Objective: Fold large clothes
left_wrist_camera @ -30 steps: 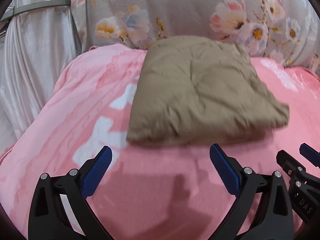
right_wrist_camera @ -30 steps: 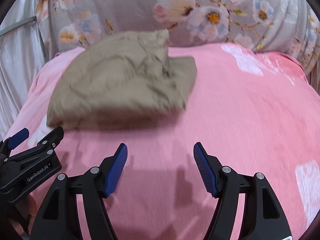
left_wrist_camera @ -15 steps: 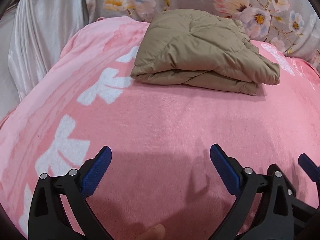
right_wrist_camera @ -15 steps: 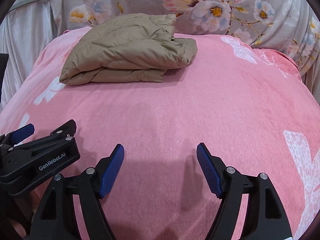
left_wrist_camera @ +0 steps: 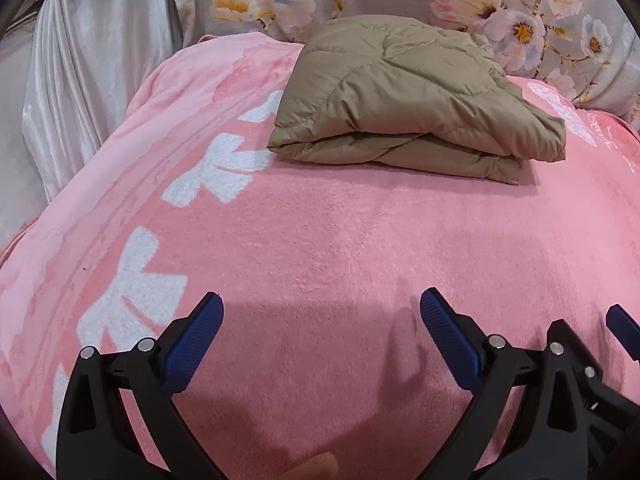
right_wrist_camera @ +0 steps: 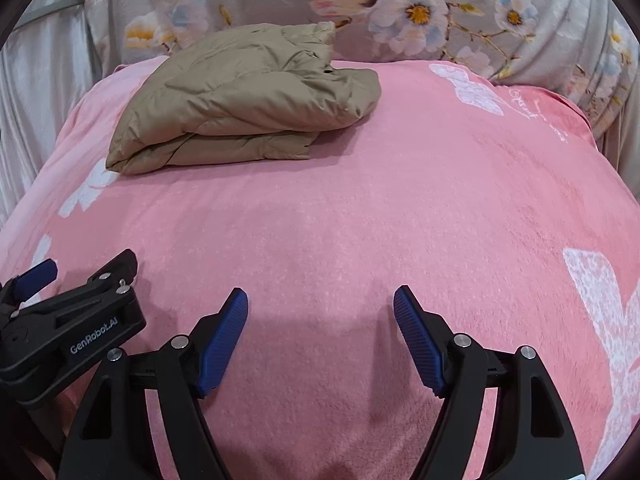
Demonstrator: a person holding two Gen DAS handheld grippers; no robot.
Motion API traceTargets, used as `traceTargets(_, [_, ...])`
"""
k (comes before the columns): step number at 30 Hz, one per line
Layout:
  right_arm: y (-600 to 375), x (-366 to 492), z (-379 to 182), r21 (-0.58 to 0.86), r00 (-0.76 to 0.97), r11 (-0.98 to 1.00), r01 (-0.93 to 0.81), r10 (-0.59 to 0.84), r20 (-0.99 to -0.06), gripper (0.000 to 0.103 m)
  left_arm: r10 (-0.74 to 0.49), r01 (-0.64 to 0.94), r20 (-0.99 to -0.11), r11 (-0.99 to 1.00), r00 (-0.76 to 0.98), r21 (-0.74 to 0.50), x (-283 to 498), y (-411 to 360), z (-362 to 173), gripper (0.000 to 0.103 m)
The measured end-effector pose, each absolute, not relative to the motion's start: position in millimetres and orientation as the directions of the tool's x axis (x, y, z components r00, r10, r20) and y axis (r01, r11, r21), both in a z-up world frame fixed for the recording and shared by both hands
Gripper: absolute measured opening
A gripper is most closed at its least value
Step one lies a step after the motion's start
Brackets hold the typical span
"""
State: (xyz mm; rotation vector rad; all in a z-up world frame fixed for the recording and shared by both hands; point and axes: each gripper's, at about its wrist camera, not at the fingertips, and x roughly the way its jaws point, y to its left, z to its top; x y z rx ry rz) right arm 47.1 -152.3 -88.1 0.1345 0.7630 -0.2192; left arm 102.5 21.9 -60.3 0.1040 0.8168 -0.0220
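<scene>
Both the left gripper and right gripper gape wide, holding nothing, well short of the folded tan jacket at the pink blanket's far end; puffy layers could spring apart if nudged.

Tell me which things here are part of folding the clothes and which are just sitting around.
Part of the job:
tan padded jacket, folded
left hand-held gripper, open
right hand-held gripper, open

Just there:
pink blanket
floral bedding
white curtain
</scene>
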Motion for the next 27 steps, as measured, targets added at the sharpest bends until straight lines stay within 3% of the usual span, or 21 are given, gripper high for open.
traceTargets(27, [-151.8, 46.8, -89.0, 0.034, 0.703, 0.970, 0.239, -0.149, -0.696, 0.073, 0.040, 0.074, -0.719, 0.989, 0.694, 0.127, 99.6, 13.6, -60.1, 0.096])
